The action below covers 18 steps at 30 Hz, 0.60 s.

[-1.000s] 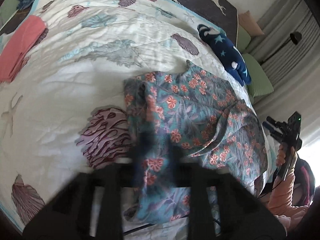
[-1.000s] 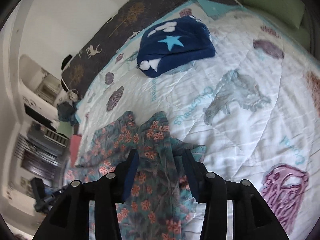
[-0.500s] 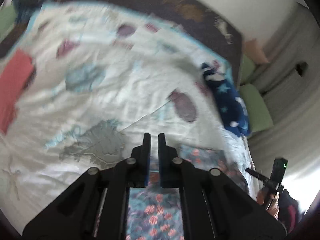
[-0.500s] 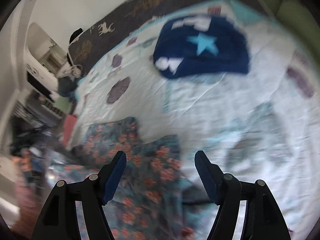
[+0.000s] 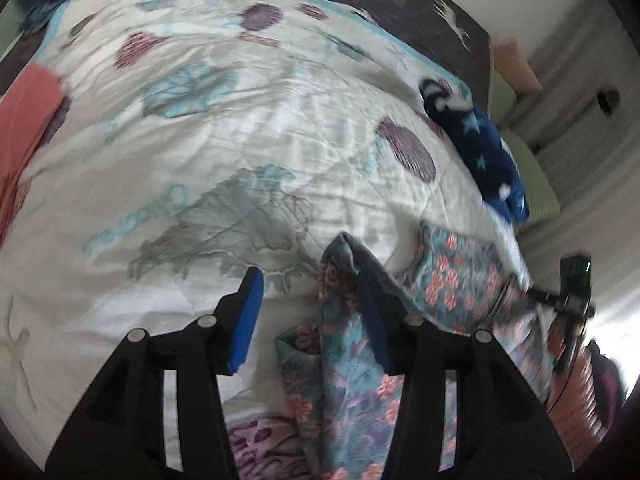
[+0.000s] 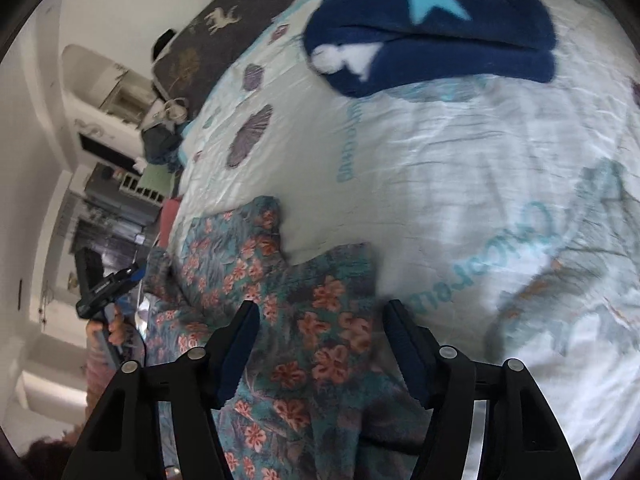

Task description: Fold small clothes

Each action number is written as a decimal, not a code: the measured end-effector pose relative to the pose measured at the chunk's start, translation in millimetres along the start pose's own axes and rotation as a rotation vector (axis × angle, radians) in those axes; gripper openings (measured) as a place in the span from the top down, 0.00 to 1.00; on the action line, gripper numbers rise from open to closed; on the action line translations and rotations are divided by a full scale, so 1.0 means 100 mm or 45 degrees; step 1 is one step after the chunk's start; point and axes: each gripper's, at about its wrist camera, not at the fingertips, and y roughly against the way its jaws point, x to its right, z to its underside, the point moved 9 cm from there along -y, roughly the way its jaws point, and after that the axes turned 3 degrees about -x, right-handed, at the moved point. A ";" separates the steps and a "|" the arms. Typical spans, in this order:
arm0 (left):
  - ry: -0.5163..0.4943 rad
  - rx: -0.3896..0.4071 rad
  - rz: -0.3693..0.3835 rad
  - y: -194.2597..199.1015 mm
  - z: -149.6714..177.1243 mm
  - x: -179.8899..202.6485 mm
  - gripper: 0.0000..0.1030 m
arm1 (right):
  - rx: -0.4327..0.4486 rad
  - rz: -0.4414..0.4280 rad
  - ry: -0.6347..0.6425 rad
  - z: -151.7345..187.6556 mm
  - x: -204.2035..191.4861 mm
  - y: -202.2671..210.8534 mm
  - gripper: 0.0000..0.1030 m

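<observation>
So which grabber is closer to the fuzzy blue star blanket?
Probably the right. The right gripper hangs open over the flowery cloth, facing the star blanket. The left gripper, also open, sees it far off sideways.

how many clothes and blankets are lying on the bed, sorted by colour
floral teal: 1, the floral garment under both open grippers
navy with stars: 1, the navy fleece
coral pink: 1, the pink cloth at the quilt's left edge
total: 3
</observation>
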 end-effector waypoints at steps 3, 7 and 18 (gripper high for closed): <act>-0.085 -0.024 -0.027 -0.14 -0.01 0.08 0.51 | 0.019 0.008 0.017 -0.02 -0.03 -0.03 0.91; -0.156 -0.015 -0.012 -0.27 -0.10 0.24 0.53 | 0.124 0.031 0.023 -0.04 -0.10 0.10 0.95; 0.056 0.086 -0.012 -0.26 -0.23 0.02 0.94 | 0.386 0.107 -0.242 -0.05 0.49 0.56 0.90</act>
